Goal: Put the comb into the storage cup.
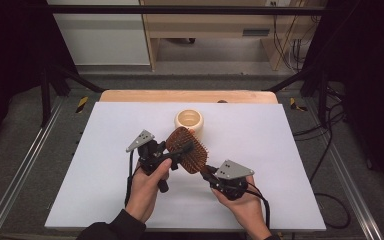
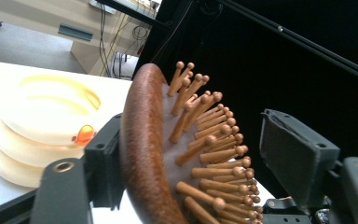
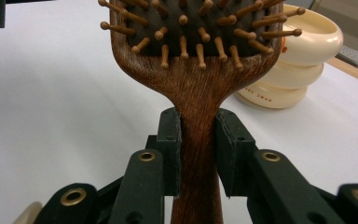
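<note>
Step in hand: handover of the brown wooden paddle hairbrush with peg bristles (image 1: 187, 149) between the two grippers, judged from the present grasps.
Right gripper (image 3: 198, 148): jaws closed firmly on the brush handle just below the neck; one pad sits on each side of the handle.
Left gripper (image 1: 172, 156): jaws spread wide around the brush head. In the left gripper view one pad lies against the smooth wooden back, while the other pad stands apart from the peg tips. Nothing is clamped.
Recommended method: the right gripper should hold its clamp until the left jaws are fully closed across the head. The closing pad should meet the pegs squarely, since rounded tips may slip or bend. Release should come only once the brush is secure.
Location of brush: held above the middle of the white worktop (image 1: 105, 175), head toward the far left, handle toward the near right.
Appearance of brush: dark grained wood, oval head, dark cushion, light wooden pegs with ball tips.
Nearby item: cream ribbed round plastic container (image 1: 189, 121), standing on the worktop just beyond the brush head.
</note>
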`<state>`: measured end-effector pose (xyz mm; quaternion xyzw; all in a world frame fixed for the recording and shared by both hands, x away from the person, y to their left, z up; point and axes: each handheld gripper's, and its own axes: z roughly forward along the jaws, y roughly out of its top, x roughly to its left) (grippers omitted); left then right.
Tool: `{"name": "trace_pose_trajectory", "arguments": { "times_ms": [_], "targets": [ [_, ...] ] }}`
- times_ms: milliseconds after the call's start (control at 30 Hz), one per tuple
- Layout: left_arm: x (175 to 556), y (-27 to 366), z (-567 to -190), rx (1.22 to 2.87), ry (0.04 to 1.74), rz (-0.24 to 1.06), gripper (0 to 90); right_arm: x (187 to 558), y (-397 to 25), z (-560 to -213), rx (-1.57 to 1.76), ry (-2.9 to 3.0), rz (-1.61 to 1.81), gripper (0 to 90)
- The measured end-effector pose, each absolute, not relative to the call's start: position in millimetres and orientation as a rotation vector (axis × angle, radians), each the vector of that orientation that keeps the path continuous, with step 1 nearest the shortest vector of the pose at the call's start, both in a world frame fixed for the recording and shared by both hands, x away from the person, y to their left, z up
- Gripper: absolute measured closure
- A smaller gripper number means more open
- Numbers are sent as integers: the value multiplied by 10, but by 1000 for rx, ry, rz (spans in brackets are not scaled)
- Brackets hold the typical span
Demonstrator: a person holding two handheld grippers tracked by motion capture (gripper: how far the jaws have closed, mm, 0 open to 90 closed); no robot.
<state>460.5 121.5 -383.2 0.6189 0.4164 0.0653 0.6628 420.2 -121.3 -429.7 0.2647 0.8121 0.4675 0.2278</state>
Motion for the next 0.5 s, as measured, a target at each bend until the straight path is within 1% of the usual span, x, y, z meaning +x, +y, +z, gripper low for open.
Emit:
{"name": "trace_pose_trajectory", "arguments": {
  "times_ms": [167,300,500],
  "targets": [
    [4607,1221,-3836,1394,950,148,320,4199,-1213,-4297,731,2233,1292,727],
    [4603,1213,-3839,1400,970,155,376,4203,-1213,-4304,737,2238,1299,727],
    [4592,1187,-3834,1387,977,156,412,4208,-1221,-4313,750,2242,1316,727]
  ]
}}
